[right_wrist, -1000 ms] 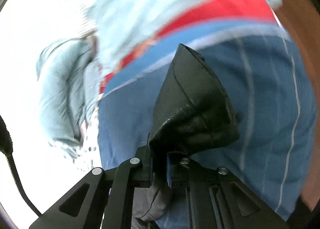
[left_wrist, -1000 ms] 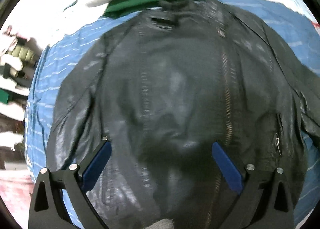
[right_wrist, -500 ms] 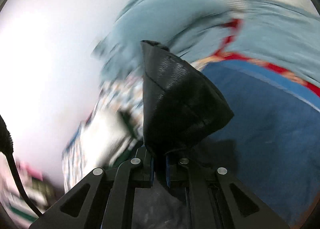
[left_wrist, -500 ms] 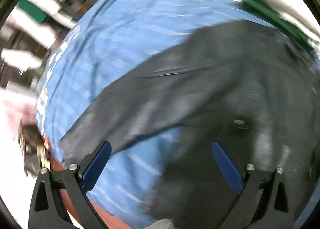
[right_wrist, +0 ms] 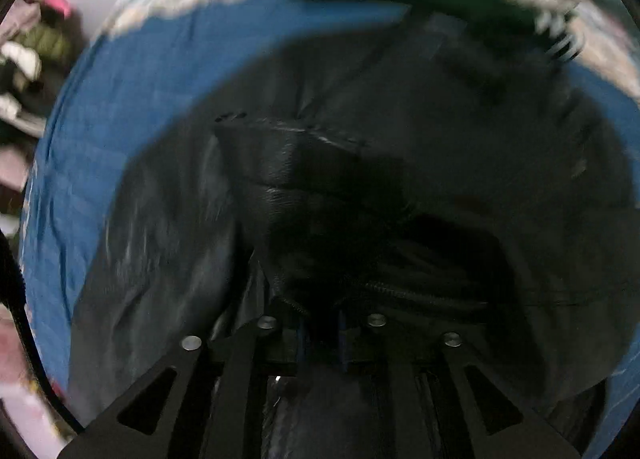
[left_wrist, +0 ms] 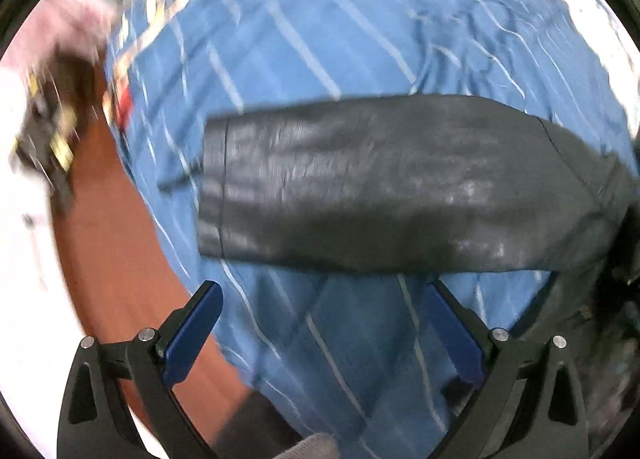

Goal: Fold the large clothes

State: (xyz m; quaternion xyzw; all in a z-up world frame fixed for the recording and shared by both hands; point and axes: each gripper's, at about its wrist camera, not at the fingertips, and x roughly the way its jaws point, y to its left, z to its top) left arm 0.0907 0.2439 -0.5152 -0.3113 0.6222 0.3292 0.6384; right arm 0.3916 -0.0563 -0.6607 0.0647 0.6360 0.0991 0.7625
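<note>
Folding a black jacket on the blue cover

Left gripper [left_wrist: 320, 335] gapes empty below the sleeve [left_wrist: 400, 183]; right gripper [right_wrist: 320, 335] pinches the jacket [right_wrist: 320, 199]. Likely heavy, slick; grab the cuff at mid-left.

The left gripper [left_wrist: 320, 323] is spread wide, its two blue-padded fingers [left_wrist: 192, 333] far apart with nothing between them; they hover just short of the black jacket sleeve [left_wrist: 400, 183] and touch nothing. Both black finger arms angle outward from the lower corners of the left wrist view. A bit of light grey at the bottom edge there may be a gloved hand, though too little shows to be sure. The right gripper [right_wrist: 320, 333] is closed, its fingers drawn almost together at the centre, pinching a fold of the black jacket [right_wrist: 320, 219] that bunches up directly ahead of them.
</note>
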